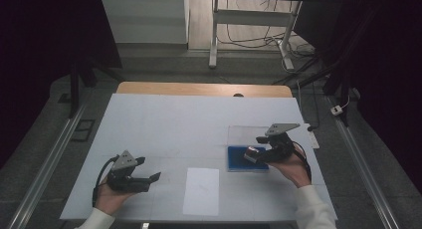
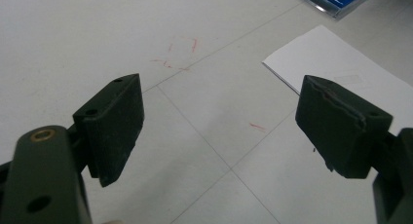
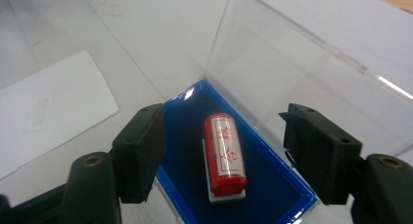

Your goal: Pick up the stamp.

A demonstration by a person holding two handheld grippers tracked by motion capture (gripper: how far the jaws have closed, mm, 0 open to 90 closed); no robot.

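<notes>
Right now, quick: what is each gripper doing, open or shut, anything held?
Left gripper: open, holding nothing, over the table.
Right gripper: open, jaws either side of the red stamp in the blue case, not gripping it.

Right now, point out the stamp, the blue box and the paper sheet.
stamp (image 3: 224,153), right gripper view, middle of its red barrel
blue box (image 3: 187,160), right gripper view, bare blue lining left of the stamp
paper sheet (image 1: 201,190), high view, its centre
</notes>
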